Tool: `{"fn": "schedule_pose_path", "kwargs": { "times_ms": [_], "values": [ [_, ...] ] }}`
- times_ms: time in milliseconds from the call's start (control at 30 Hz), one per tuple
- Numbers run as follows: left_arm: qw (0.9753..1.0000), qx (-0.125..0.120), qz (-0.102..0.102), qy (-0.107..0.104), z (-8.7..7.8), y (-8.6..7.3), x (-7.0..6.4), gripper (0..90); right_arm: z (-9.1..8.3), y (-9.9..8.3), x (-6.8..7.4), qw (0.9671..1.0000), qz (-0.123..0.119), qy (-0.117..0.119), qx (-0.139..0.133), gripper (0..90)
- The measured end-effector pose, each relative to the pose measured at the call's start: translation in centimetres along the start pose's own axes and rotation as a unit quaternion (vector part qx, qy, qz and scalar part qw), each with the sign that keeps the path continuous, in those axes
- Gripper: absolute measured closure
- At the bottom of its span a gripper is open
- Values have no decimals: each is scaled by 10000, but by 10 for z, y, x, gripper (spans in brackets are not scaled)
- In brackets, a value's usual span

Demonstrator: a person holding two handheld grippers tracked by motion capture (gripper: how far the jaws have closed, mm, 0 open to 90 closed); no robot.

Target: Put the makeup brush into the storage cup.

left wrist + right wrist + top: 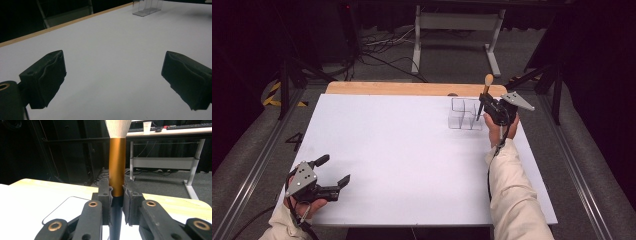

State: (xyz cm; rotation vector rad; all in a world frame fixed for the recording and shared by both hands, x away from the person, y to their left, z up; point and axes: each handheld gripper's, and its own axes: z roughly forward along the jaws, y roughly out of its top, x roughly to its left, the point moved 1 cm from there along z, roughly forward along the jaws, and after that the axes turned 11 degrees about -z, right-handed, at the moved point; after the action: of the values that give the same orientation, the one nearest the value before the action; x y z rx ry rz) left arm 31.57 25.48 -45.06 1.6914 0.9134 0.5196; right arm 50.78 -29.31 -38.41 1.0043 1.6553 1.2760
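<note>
A makeup brush (486, 90) with pale bristles, a copper ferrule (117, 165) and a dark handle stands nearly upright in my right gripper (486, 106), bristles up. The right gripper (117, 192) is shut on the brush where the ferrule meets the handle. It hovers at the right side of a clear multi-compartment box (464, 114) at the back right of the white table (402, 150). My left gripper (333, 170) rests near the front left corner, open, with nothing between its black pads (45, 77). Far ahead of it is the clear box (147, 6).
A wooden strip (412, 88) runs along the table's far edge. Behind it stand a white desk frame (457, 30) and floor cables (382, 47). A paper cup (147, 125) sits on a distant desk. Dark stands flank both sides of the table.
</note>
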Motion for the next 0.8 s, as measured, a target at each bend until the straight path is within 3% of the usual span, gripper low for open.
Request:
{"fn": "schedule_pose_path", "kwargs": {
  "times_ms": [433,800],
  "values": [
    [10000,-53,-20,-19,-2,1,1,64,4,1,3,9999,-127,-5,99,779],
    [10000,-69,-16,-19,-2,1,1,63,0,5,6,9999,-144,5,1,665]
  ]
}}
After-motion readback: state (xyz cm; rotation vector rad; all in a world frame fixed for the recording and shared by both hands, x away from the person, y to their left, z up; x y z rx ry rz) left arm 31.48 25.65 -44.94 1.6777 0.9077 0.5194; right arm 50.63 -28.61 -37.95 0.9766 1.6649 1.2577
